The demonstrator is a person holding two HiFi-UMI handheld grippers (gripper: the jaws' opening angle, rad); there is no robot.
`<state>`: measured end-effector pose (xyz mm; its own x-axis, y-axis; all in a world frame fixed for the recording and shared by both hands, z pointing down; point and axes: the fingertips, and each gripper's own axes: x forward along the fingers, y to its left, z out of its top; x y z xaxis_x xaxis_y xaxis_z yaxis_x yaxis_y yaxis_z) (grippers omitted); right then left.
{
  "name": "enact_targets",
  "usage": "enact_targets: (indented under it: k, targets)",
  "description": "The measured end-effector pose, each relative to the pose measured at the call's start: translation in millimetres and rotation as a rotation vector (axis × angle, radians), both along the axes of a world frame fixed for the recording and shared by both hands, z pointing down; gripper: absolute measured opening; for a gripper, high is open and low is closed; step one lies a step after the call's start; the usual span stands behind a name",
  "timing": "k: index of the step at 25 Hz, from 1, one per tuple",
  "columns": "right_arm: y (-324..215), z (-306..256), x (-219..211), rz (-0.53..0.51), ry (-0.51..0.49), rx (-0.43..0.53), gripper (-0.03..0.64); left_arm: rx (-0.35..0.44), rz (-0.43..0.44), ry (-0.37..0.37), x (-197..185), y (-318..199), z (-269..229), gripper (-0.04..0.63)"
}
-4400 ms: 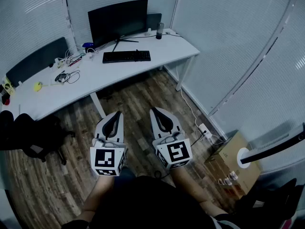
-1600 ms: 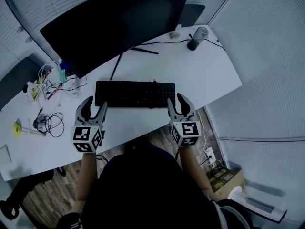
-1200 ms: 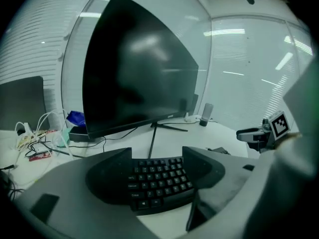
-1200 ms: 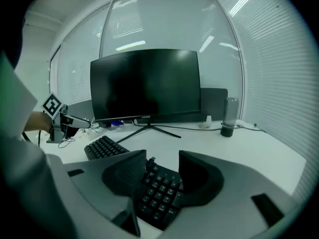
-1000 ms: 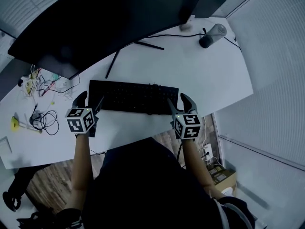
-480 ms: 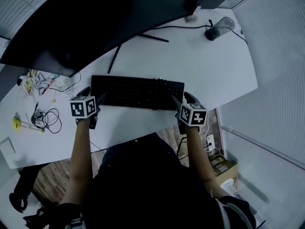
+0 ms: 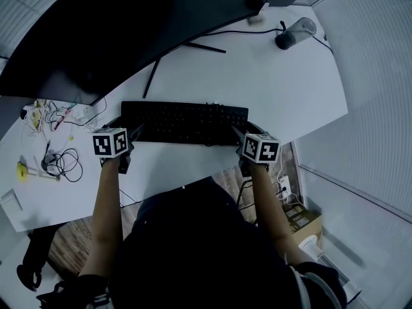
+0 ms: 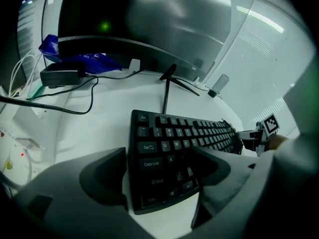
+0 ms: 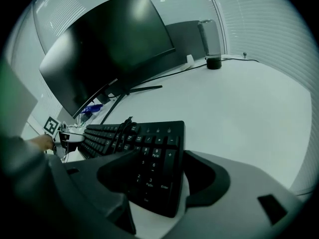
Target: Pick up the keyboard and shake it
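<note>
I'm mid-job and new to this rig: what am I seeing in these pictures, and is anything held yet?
No robot arm here: a person holds a two-jaw tool in each hand. The head view looks down from the person's head; the other two come from cameras riding on the tools. On the white desk are a black keyboard, a monitor and cables. The left tool straddles the keyboard's left end, the right tool its right end. Both have just been opening their jaws, which stand apart around the keyboard without pressing it. Nothing is held yet.
</note>
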<state>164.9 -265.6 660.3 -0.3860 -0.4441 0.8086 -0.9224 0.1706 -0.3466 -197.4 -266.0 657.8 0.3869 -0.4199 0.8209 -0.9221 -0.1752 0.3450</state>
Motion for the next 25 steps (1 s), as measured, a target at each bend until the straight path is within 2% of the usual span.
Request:
enact_targets:
  k: [9,14,19,25]
  targets:
    - [0,1,2,0.044,0.014,-0.048,0.281,0.002,-0.013,-0.008,2,1,-4,0.388]
    - [8,-14,8,0.046,0.03,-0.025,0.281,0.025,-0.01,0.005,8,8,-13,0.388]
    - [4,-60,12,0.021,0.087,0.094,0.281,0.086,-0.027,0.065,14,9,-32,0.388]
    - [-12,-137,11,-0.039,0.22,0.295,0.281,0.157,-0.072,0.198,23,8,-52,0.388]
